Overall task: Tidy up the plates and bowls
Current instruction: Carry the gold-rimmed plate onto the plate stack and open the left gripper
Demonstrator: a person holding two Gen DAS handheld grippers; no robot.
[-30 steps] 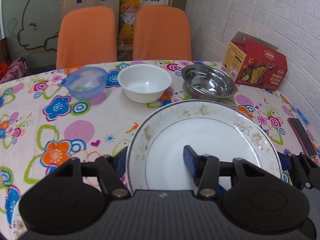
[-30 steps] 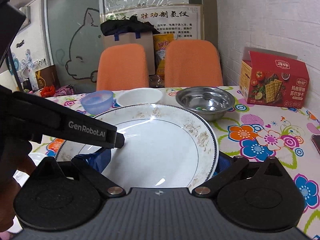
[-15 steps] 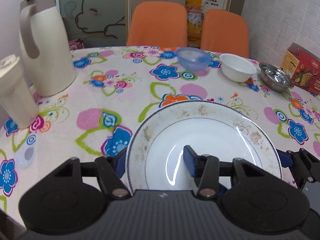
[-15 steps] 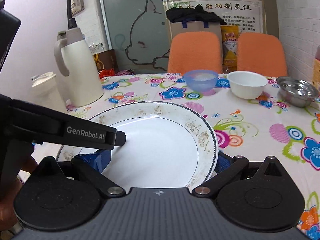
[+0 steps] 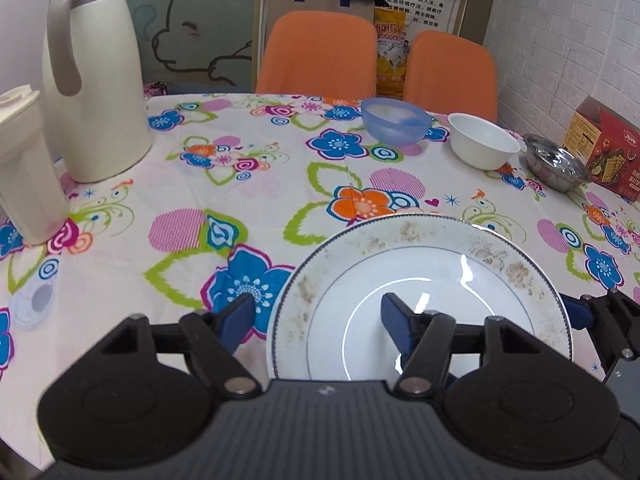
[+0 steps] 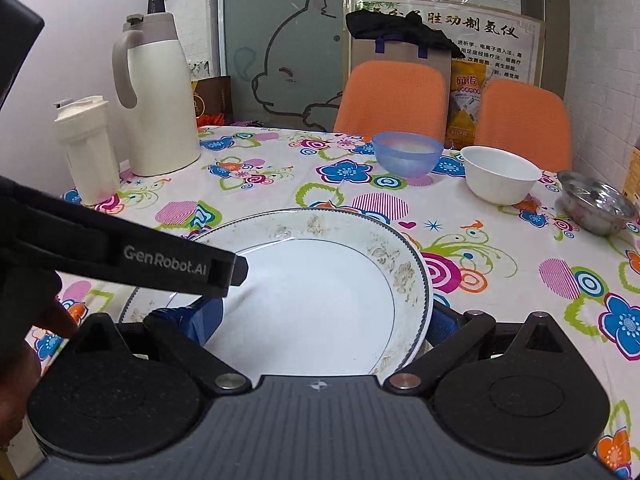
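At lower centre of both wrist views, one plate [image 5: 420,280] sits directly ahead of me, spanned by my two tools. It is round, so it offers no long axis. It is tipped in the right wrist view and appears, in my judgement, to be held clear of the worktop [image 5: 260,184].

My left tool [image 5: 317,306] straddles the plate's left rim. Its outer finger [image 5: 238,320] shows a strip of cloth between itself and the rim, and the inner one [image 5: 394,320] lies over the well. I cannot tell whether this tool is clamped. My right tool [image 6: 322,312] straddles the right rim, outer finger [image 6: 440,322] tucked against the edge and inner finger [image 6: 206,316] on the well. I judge it to be grasping the plate.

Toward the upper right of each frame stand three bowls in a row running left to right:
- one blue bowl [image 5: 396,126]
- one white bowl [image 5: 482,146]
- one steel bowl [image 5: 556,162]

They are well apart from the plate and lie nearer my right tool. Any move to bring plate and bowls together therefore runs forward and to the right.

Also counted:
- one tall carafe [image 5: 96,100] and one lidded jug [image 5: 26,168], at the upper left
- two orange chairs [image 5: 320,52] beyond the far edge
- one red box [image 5: 608,148] at the right margin
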